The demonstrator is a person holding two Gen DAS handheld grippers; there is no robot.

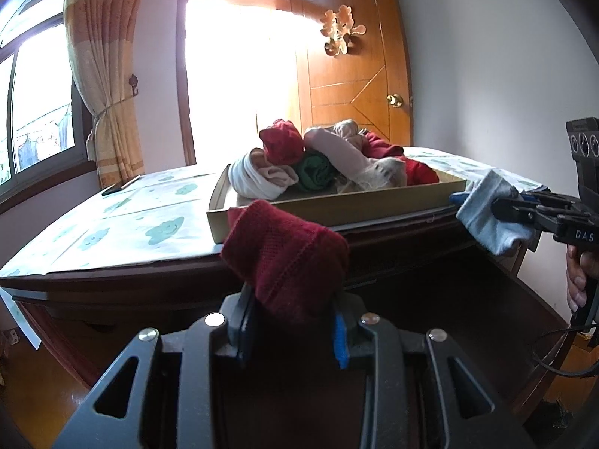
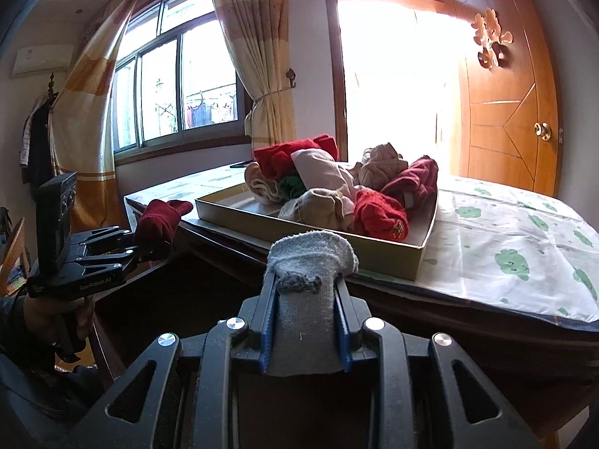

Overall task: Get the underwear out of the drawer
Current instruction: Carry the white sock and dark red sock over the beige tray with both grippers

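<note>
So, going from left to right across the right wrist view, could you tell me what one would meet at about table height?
Left gripper holding the dark red garment → cardboard tray heaped with rolled clothes → grey garment in the right gripper → cloud-print cloth on the table.

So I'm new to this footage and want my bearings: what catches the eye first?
Each pair of tongs grips a garment just short of the table: the left tongs a dark red knit piece, the right tongs a grey one. Behind them, a shallow tray on the cloud-print tablecloth holds a heap of clothes.
</note>
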